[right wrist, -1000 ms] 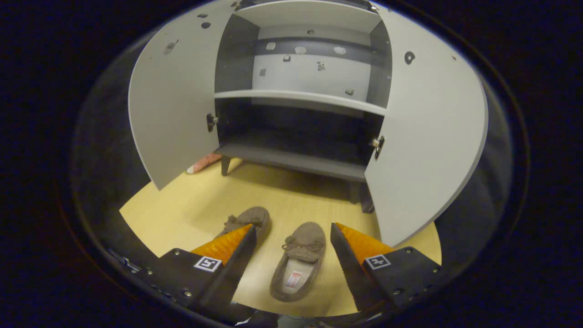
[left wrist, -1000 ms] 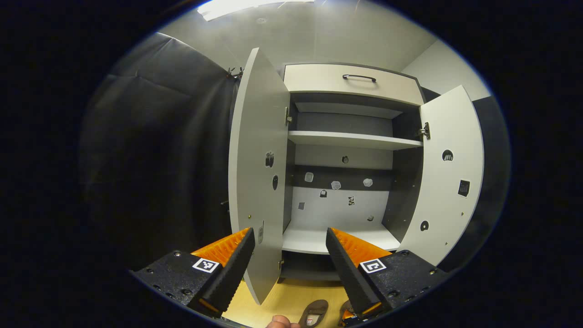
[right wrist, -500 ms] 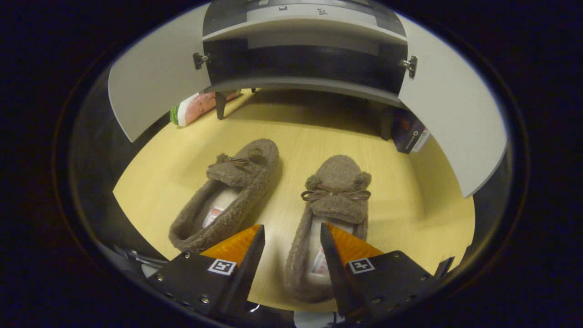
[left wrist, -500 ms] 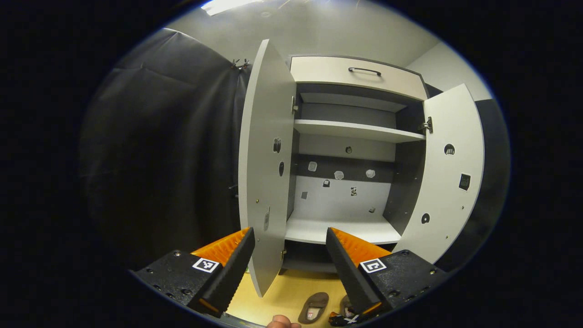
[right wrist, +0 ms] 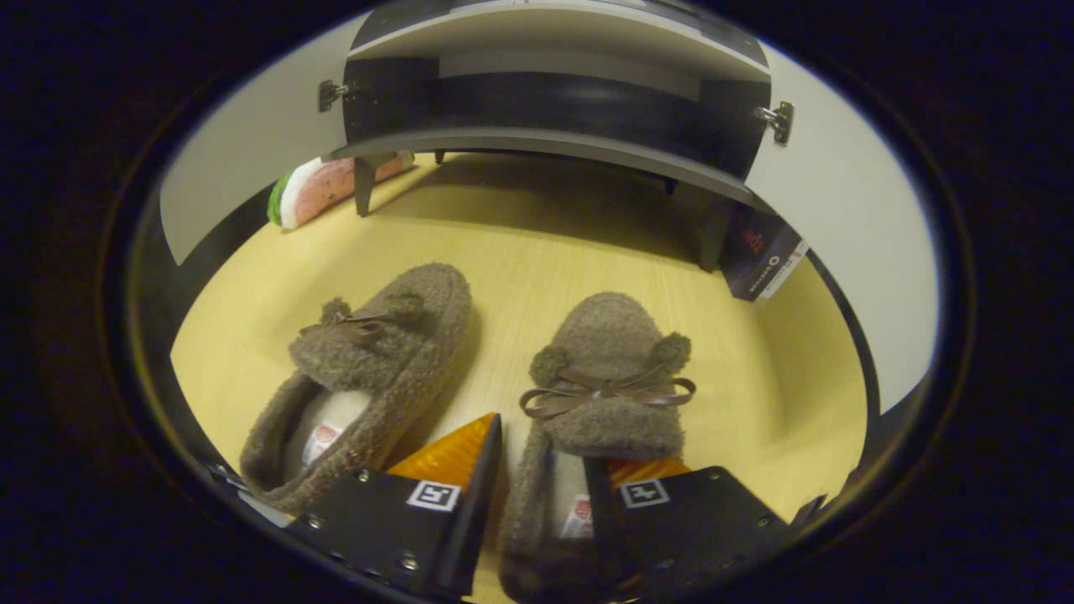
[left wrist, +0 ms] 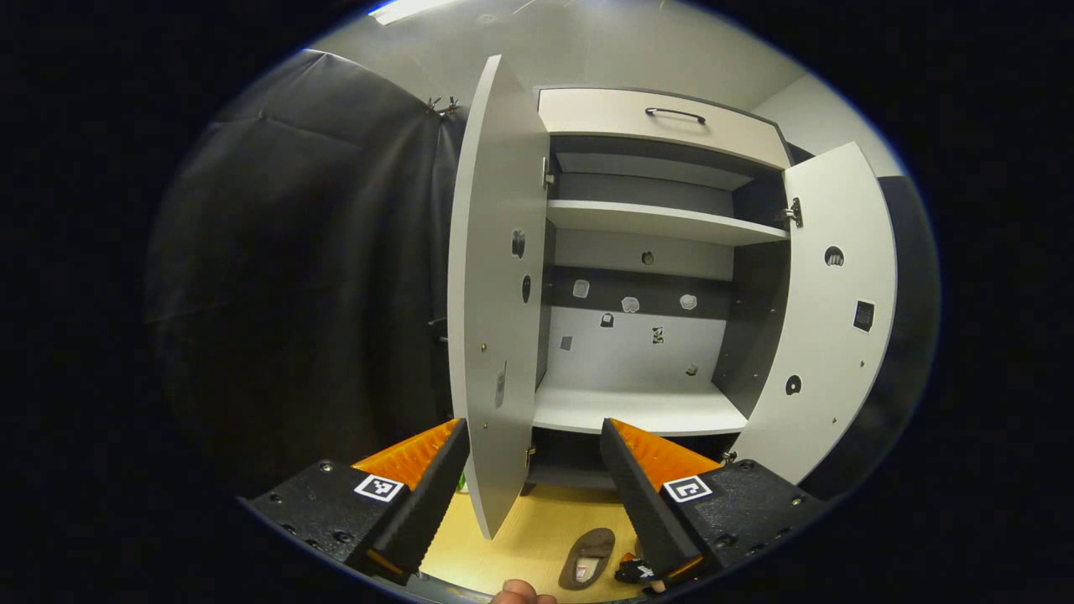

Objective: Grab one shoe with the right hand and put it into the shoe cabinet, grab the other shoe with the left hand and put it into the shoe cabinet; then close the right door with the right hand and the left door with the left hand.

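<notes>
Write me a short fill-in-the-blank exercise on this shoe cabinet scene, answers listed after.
1. Both doors of the shoe cabinet stand ____.
2. The right gripper straddles one side wall of the right slipper, which lies on the ____.
3. The number of slippers on the cabinet's shelves is ____.
4. The left gripper holds ____.

Missing words: open; floor; zero; nothing

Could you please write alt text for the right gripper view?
The right hand-held gripper straddles one side wall of the right slipper, one finger inside its opening. The left slipper lies beside it on the wooden floor, before the open shoe cabinet.
</notes>
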